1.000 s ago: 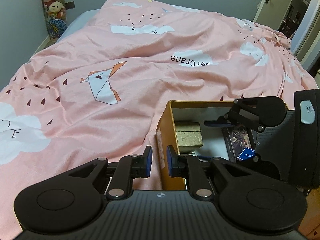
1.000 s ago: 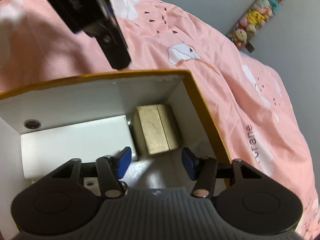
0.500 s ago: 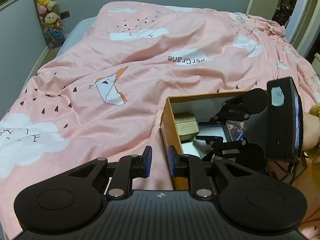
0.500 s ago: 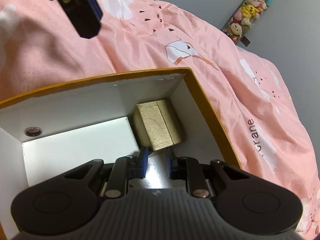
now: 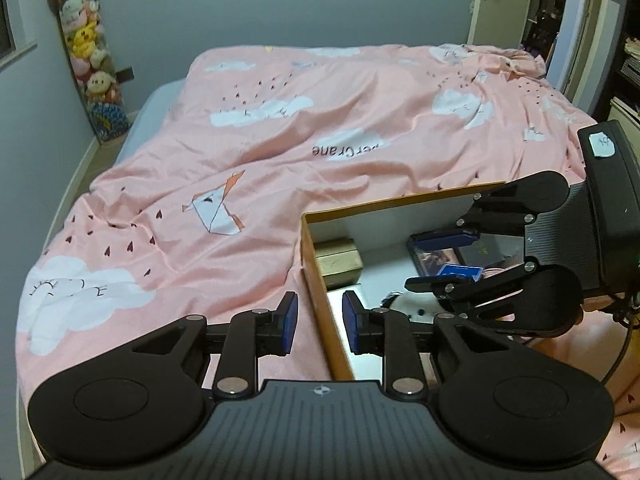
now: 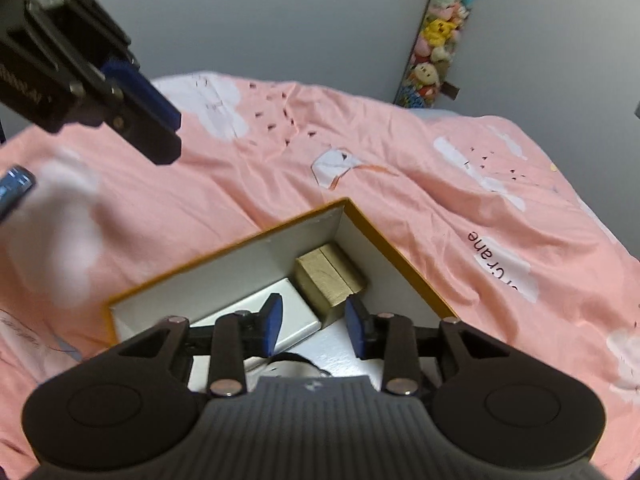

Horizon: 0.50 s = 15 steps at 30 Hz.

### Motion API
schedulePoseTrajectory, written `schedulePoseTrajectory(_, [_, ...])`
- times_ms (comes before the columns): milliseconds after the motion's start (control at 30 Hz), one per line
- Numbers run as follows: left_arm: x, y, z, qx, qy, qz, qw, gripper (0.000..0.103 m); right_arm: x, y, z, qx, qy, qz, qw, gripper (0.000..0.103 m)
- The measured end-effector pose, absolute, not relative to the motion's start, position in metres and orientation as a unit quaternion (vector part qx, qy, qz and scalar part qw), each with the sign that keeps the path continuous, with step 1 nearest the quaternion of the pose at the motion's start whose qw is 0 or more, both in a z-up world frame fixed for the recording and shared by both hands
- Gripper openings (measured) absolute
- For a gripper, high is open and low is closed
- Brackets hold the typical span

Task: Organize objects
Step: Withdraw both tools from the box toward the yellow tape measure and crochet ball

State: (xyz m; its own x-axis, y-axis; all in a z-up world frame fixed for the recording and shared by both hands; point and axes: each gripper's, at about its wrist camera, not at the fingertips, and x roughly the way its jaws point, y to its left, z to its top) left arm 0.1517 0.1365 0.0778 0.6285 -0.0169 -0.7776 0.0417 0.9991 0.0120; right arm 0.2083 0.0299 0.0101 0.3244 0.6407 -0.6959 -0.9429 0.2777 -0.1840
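We hold both grippers over an open box (image 5: 320, 264) with orange outer walls and a white inside, which sits on the pink bedspread (image 5: 280, 140) near its near edge. Our left gripper (image 5: 317, 322) straddles the box's left wall, one pad outside it and one inside; its jaws are opening and the pads do not press on the wall. Our right gripper (image 6: 313, 327) hangs above the box's interior, its jaws also opening with nothing between them. In the box's far corner a gold block (image 6: 330, 280) stands against the wall, with a flat white case (image 6: 296, 312) just beside it. From the left wrist view we also see a dark picture card (image 5: 436, 258) lying deeper in the box, partly covered by the right gripper's fingers. A column of plush toys (image 5: 90, 60) hangs on the wall beyond the bed's far corner, and a door (image 5: 500, 4) stands open on the other side.
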Motion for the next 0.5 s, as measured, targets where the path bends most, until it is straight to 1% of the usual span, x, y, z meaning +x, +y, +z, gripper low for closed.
schedulePoseTrajectory(167, [0.127,0.117,0.086,0.01,0.408,-0.023,0.913,0.03,0.186,0.0,0.027,-0.256,0.272,0.515,0.771,0.038])
schedulePoseTrajectory(233, [0.116,0.109,0.087,0.003,0.395,-0.02,0.918,0.03,0.177,-0.012,0.033,-0.24,0.274,0.513,0.777,0.043])
schedulePoseTrajectory(267, [0.11,0.103,0.086,0.001,0.39,-0.022,0.92,0.03,0.17,-0.021,0.037,-0.229,0.274,0.51,0.783,0.048])
schedulePoseTrajectory(300, [0.105,0.098,0.086,-0.002,0.386,-0.023,0.922,0.03,0.165,-0.028,0.04,-0.219,0.274,0.508,0.787,0.05])
schedulePoseTrajectory(433, [0.084,0.072,0.074,-0.005,0.379,-0.025,0.925,0.031,0.145,-0.058,0.045,-0.177,0.281,0.494,0.803,0.051])
schedulePoseTrajectory(467, [0.08,0.066,0.069,-0.006,0.382,-0.028,0.924,0.032,0.139,-0.066,0.044,-0.169,0.284,0.488,0.808,0.052])
schedulePoseTrajectory(500, [0.076,0.059,0.064,-0.009,0.387,-0.034,0.922,0.033,0.134,-0.072,0.043,-0.162,0.287,0.482,0.812,0.057])
